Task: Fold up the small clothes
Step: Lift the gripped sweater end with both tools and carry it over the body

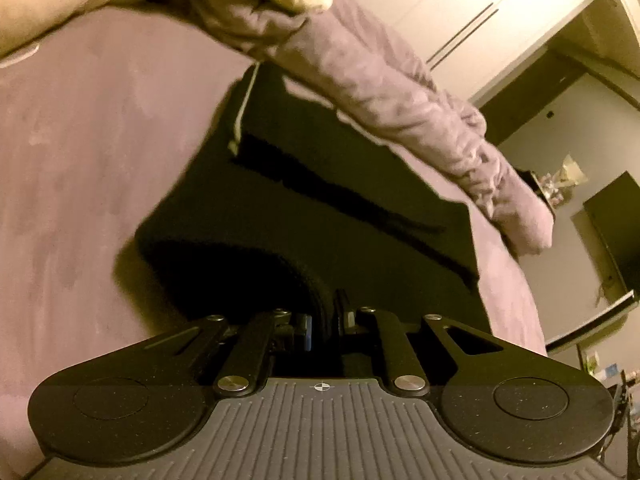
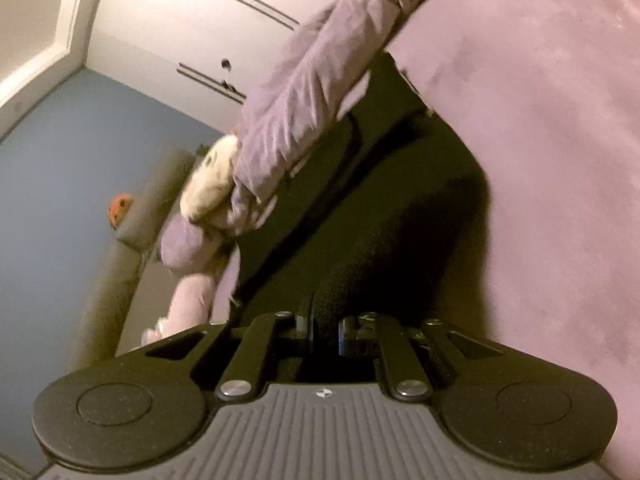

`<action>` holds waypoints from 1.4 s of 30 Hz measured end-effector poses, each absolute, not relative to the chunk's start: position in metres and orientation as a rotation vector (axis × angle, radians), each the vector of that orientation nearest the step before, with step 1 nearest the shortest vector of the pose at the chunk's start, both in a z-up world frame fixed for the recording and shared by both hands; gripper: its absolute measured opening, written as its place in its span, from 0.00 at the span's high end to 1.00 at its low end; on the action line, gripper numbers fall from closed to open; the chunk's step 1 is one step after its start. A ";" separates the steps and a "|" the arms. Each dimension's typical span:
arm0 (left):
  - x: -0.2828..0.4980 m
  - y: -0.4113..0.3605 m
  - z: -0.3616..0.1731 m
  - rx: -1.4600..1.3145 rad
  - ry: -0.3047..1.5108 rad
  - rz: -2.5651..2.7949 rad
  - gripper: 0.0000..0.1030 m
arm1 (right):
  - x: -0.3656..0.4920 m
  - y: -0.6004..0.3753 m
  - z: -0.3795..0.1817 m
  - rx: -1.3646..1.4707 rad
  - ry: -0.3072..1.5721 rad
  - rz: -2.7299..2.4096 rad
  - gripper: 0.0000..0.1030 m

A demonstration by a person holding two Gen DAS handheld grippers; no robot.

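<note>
Because a fold needs both corners lifted together, the left gripper (image 1: 322, 320) and right gripper (image 2: 325, 322) each pinch the black garment's (image 1: 320, 200) edge above the bed (image 1: 80, 140).

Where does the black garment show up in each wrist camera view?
Left wrist: the black garment fills the centre, running down into the left gripper.
Right wrist: the black garment crosses the centre into the right gripper.
Shared landmark: the rumpled purple blanket beyond it.
</note>
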State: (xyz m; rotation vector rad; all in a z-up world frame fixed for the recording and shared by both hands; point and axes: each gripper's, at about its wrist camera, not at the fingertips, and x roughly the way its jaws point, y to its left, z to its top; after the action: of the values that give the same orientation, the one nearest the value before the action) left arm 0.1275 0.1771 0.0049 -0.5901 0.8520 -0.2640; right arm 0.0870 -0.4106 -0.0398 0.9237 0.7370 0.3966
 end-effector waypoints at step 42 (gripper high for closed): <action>0.338 0.218 0.031 -0.616 0.692 -0.064 0.88 | 0.348 -0.404 -0.019 0.855 0.594 0.057 0.91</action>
State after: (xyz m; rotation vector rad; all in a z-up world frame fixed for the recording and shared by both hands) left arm 0.3377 0.2184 0.0312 -0.6165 0.6918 -0.0640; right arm 0.3476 -0.4042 -0.0192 0.8551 0.5937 0.0574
